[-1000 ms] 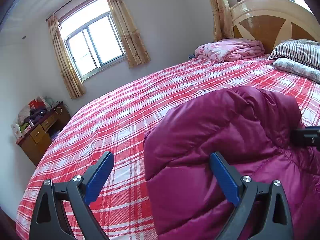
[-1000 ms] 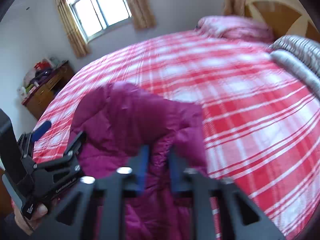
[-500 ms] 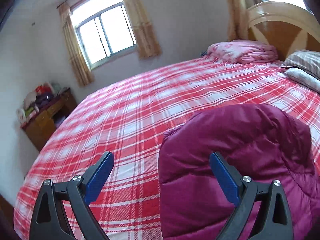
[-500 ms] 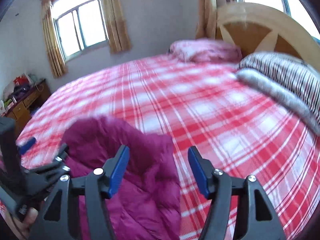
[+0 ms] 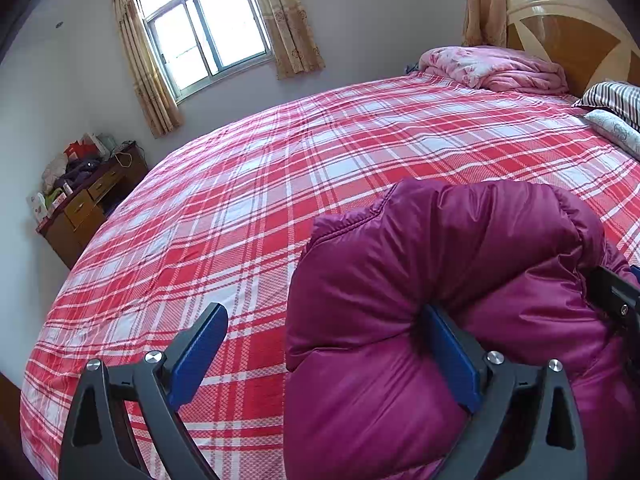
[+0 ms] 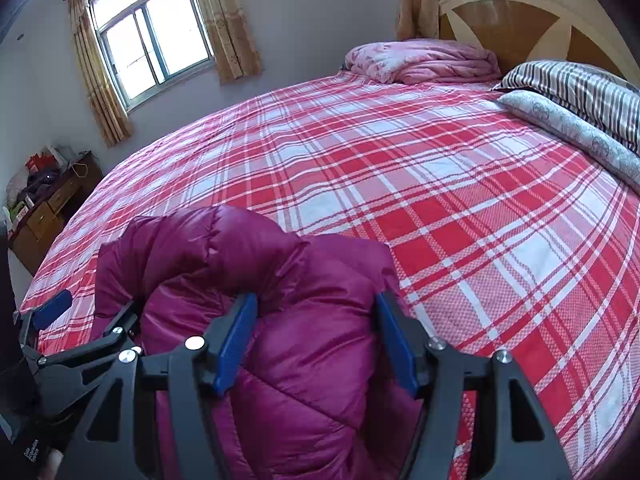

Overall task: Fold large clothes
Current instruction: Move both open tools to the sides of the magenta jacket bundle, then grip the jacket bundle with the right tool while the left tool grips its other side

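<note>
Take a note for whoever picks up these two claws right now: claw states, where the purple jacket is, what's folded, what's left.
Left claw: open, one finger pressed into the jacket's crease, nothing clamped.
Right claw: open, jacket fabric bulging between its fingers, not pinched.
Purple puffer jacket: on the plaid bed, at the near side, top part rolled over the rest.
Done: a rough first fold.
Left: flatten it and finish folding. The jacket's near end is out of frame.

Daylit curtained window (image 5: 204, 36), grey wall (image 5: 360, 8), cluttered wooden dresser (image 5: 86, 204), headboard (image 6: 520, 20).
</note>
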`<state>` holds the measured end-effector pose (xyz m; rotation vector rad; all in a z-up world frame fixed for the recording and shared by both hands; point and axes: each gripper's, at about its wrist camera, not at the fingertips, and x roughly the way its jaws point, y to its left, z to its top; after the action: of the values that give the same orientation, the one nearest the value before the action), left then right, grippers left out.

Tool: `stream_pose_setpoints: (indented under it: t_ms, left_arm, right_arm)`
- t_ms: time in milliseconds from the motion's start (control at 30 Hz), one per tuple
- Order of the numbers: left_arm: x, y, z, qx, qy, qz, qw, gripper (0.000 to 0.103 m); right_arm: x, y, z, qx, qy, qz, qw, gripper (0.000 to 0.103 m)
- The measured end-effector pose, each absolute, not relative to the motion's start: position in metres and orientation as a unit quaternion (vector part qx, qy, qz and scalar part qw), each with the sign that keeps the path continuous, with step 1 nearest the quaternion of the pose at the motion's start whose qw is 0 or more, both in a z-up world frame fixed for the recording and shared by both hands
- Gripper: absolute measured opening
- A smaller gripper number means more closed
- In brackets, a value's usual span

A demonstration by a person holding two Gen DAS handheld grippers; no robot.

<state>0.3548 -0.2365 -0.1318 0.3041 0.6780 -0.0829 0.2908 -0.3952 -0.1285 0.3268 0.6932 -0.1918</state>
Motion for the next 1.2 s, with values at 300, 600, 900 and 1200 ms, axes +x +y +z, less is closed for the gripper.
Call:
stream_pose_setpoints:
  t_ms: [300,600,900,1200]
  left_arm:
    - [0.362,-0.233,-0.143,0.133,0.352,-0.046,0.925,0.101]
    - [0.364,-0.235,-0.148,0.139,0.354,-0.042,0.924,0.101]
    - [0.365,-0.235,-0.151,0.140,0.359,-0.043,0.922,0.102]
    - [0.366,-0.234,-0.153,0.138,0.363,-0.044,0.920,0.102]
  right_arm:
    - [0.301,-0.398,-0.143,0.163,0.357,-0.096,0.915,0.067]
    - [0.306,-0.397,-0.151,0.160,0.373,-0.095,0.909,0.068]
    - [0.310,-0.397,-0.155,0.157,0.387,-0.094,0.904,0.069]
    - [0.313,-0.396,-0.157,0.149,0.398,-0.097,0.900,0.071]
